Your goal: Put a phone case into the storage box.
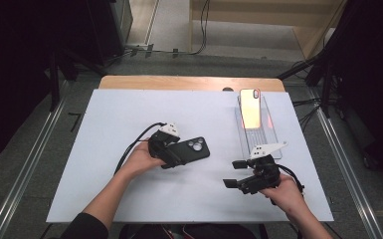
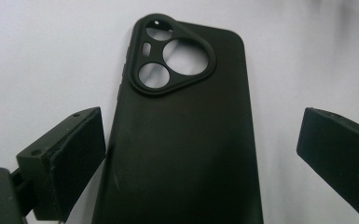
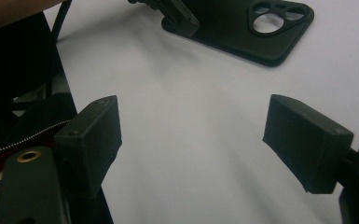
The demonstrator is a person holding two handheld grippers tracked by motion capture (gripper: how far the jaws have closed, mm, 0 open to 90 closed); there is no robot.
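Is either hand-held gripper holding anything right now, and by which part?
Nothing is held. The left hand-held gripper straddles the lower end of the black phone case with its jaws open, apart from it. The right hand-held gripper is open and holds nothing.

Phone case (image 2: 182,135) — bottom end cut off.

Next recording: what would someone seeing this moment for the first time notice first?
Probably the black phone case, lying back-up on the white table with its camera cut-outs showing, between the open jaws of the left gripper. Next, the phone glowing orange on a clear stand at the far right. The right gripper hangs open over bare table.
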